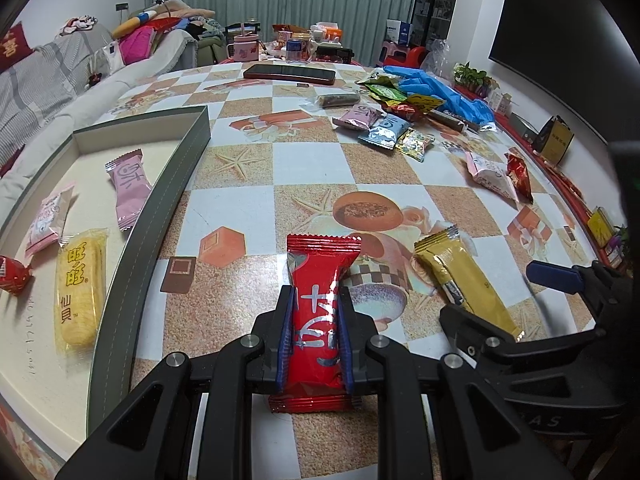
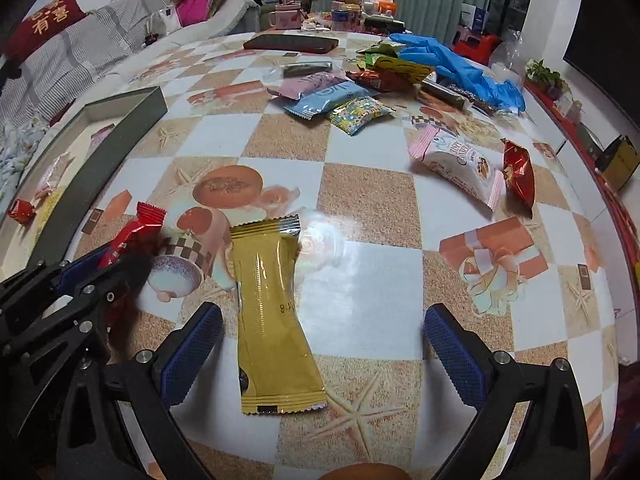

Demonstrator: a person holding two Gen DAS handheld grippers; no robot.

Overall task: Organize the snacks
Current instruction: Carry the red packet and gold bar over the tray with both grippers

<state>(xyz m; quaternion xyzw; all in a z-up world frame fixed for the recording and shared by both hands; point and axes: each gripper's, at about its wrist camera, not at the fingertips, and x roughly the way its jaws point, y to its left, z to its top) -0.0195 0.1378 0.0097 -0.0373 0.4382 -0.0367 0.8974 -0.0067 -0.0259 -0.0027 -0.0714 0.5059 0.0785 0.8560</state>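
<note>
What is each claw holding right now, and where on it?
Left claw is shut across the middle of the red snack packet. Right claw is open around the gold packet, holding nothing.

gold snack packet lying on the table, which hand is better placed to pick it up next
Right. The right gripper has open jaws straddling the gold packet, which lies nearer its left pad. The left gripper is already shut on the red packet.

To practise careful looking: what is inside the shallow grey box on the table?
In the grey box lie two pink packets, a yellow rice-cracker packet and a red-wrapped snack. The box's near end runs out of view.
</note>
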